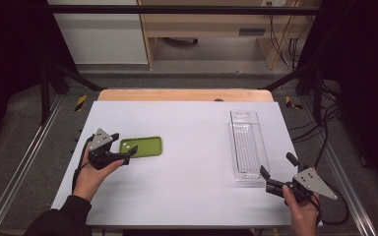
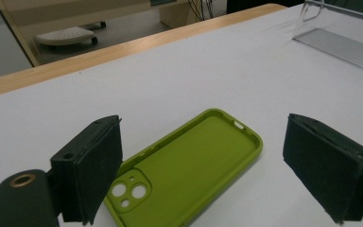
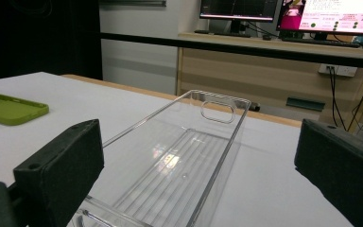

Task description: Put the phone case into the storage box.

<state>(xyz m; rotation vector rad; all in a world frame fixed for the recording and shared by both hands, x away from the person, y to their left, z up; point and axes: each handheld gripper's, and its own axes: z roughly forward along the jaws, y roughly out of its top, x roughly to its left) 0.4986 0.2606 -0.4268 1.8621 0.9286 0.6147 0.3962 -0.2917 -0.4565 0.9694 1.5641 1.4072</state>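
Both claws gape empty over the white table (image 1: 187, 187), seemingly a lab desk (image 3: 264, 66) beyond.

On the table (image 1: 187, 147), the phone case (image 1: 141, 146) lies at centre left of the high view and the clear tray (image 1: 246, 146) at centre right, well apart. The left gripper (image 1: 128, 153) sits at the case's left end, jaws spread either side. The right gripper (image 1: 270, 179) is just below the tray's near end, at lower right.

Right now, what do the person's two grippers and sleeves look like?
Both the left gripper and the right gripper are black with two blocky, dark-padded jaws. Each carries a grey three-cornered plate with small holes, and a black cable trails from each. A dark sleeve covers the left forearm.
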